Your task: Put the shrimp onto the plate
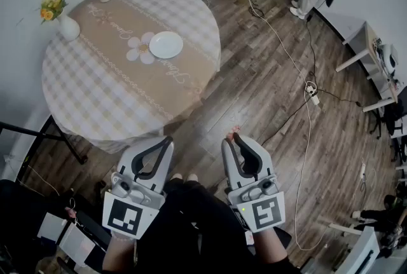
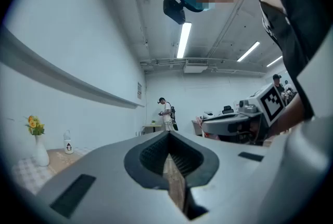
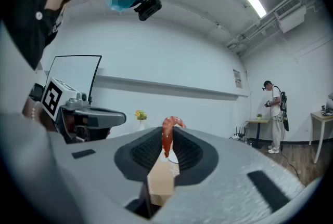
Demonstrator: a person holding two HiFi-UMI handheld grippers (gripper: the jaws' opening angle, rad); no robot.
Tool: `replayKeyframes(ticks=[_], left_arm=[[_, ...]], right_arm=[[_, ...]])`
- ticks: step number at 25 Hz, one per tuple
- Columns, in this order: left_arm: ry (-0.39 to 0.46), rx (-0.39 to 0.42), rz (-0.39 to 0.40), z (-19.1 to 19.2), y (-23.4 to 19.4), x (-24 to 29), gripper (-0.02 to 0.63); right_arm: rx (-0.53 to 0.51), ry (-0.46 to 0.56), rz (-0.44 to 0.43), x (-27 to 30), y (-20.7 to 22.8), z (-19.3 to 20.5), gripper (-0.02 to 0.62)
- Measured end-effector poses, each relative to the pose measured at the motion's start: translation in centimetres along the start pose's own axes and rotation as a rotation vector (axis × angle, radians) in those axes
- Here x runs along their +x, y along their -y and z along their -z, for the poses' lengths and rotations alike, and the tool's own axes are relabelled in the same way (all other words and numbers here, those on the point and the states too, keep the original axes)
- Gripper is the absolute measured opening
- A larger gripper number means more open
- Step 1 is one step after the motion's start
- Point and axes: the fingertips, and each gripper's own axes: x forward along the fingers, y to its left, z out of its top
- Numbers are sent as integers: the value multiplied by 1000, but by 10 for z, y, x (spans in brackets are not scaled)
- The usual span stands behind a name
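While on checked table, white plate.

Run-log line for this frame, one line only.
right gripper: shut on shrimp | left gripper: shut, empty | plate: bare, on table, apart from both grippers | shrimp not yet placed

Orange-red shrimp; white plate; beige-and-white checked tablecloth — tan runner with a white flower.

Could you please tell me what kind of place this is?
Probably a lab or office room staged as a dining corner: a round table with a checked cloth and a plate stands on a wood floor, while loose cables run across the floor and white desks line the wall.
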Motion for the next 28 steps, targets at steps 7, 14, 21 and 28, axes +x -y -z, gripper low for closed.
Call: replayKeyframes(ticks=[7, 14, 21, 28], left_arm=[[-2, -3, -4, 2, 0, 3, 0], [1, 13, 7, 0, 5, 6, 0], [-5, 16, 8, -2, 15, 12, 0], [2, 4, -1, -10, 33, 26, 0]], right_arm=[[1, 3, -1, 0, 3, 1, 49], [9, 13, 2, -3, 6, 3, 49], [29, 18, 3, -11, 15, 2, 49], [18, 31, -8, -26, 30, 0, 50]])
